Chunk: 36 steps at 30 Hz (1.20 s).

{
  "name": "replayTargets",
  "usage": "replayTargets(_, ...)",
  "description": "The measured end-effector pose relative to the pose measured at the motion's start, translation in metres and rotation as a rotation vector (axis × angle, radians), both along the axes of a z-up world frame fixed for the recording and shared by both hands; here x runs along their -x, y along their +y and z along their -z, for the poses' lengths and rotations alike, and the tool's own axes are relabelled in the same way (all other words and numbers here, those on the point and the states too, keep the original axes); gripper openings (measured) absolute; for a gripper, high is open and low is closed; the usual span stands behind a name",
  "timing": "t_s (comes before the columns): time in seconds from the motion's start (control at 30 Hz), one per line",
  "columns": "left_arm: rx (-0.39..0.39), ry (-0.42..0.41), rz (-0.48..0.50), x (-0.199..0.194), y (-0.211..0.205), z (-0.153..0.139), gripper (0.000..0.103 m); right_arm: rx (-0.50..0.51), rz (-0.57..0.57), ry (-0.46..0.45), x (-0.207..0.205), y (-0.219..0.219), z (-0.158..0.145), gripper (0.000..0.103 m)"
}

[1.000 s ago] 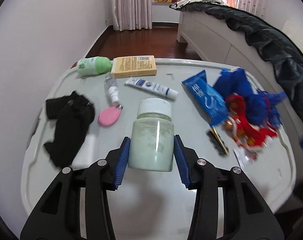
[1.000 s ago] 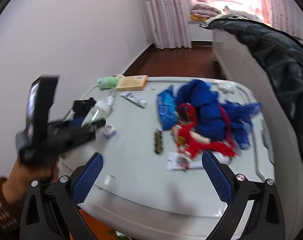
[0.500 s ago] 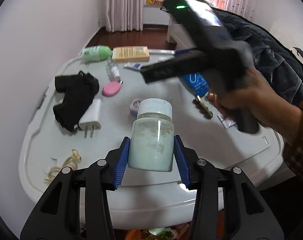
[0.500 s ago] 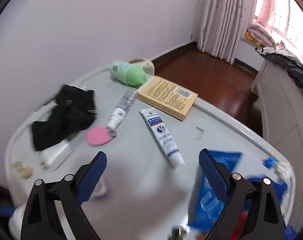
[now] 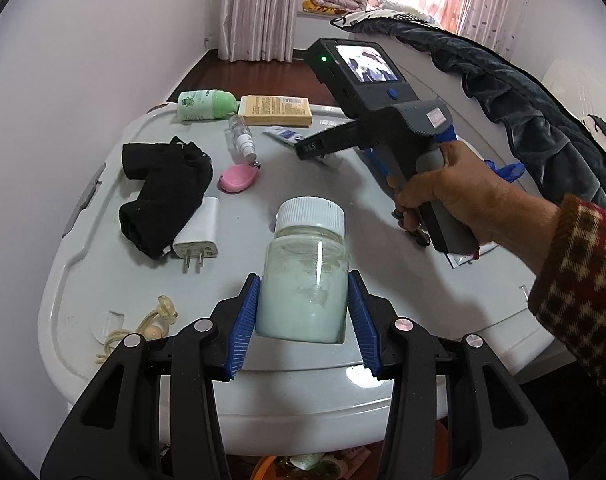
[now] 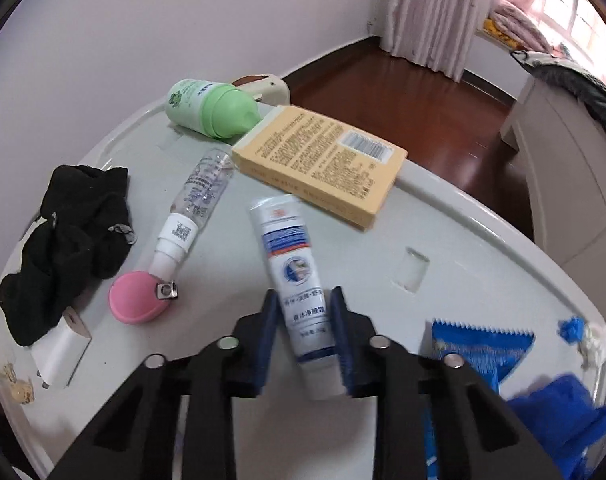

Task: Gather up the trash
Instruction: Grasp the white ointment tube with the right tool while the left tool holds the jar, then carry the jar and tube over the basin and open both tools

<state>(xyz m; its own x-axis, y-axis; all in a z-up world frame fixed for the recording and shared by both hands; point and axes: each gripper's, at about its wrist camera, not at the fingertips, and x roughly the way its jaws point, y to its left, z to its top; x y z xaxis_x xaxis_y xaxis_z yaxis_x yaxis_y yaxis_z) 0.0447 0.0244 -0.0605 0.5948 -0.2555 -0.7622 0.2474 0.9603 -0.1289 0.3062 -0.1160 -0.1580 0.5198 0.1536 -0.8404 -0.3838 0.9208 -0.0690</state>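
My left gripper is shut on a clear jar with a white cap and pale contents, held upright over the near part of the grey lid. In the right wrist view a white tube with blue print lies on the grey lid. My right gripper has its jaws closing on the tube's lower end, with both blue pads against its sides. In the left wrist view a hand holds the right gripper above the tube.
On the lid lie a black sock, a white plug, a pink case, a small spray bottle, a green bottle, a yellow box and a blue wrapper. A bed stands on the right.
My right gripper swung left across the lid, came down over the white tube and went from wide open to closed on it. My left gripper drew back toward the near edge with the jar.
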Motion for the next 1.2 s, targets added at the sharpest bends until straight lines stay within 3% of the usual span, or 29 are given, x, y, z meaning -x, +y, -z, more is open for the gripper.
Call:
replayTargets(0.1,0.008,0.006,0.000,0.000,-0.001,0.000,0.044,0.030,0.008,-0.011,0.016,0.002,0.001,0.022)
replayTargets(0.4,0.014,0.000,-0.020,0.003,0.004,-0.003,0.044,-0.081,0.028,-0.007,0.077,-0.017,-0.024,0.022)
replayTargets(0.53,0.002,-0.025,-0.038,0.009,0.012,-0.008,0.044,-0.142,0.033,-0.019,0.133,-0.033,-0.043,0.022)
replayTargets(0.73,0.018,-0.023,-0.057,0.033,0.029,-0.020,0.044,-0.221,0.019,-0.007,0.257,-0.051,-0.060,0.022)
replayTargets(0.87,-0.007,0.001,0.008,0.078,0.022,-0.018,0.044,-0.251,0.015,0.074,0.323,-0.055,-0.043,0.022)
replayTargets(1.07,-0.045,0.203,0.111,0.145,0.008,0.024,0.044,-0.272,0.026,0.234,0.374,-0.053,0.012,0.022)
replayTargets(1.17,-0.042,0.268,0.120,0.163,0.006,0.039,0.044,-0.276,0.013,0.315,0.386,-0.049,0.034,0.025)
replayTargets(1.2,-0.040,0.289,0.119,0.169,0.007,0.043,0.044,-0.279,0.015,0.328,0.388,-0.048,0.039,0.035)
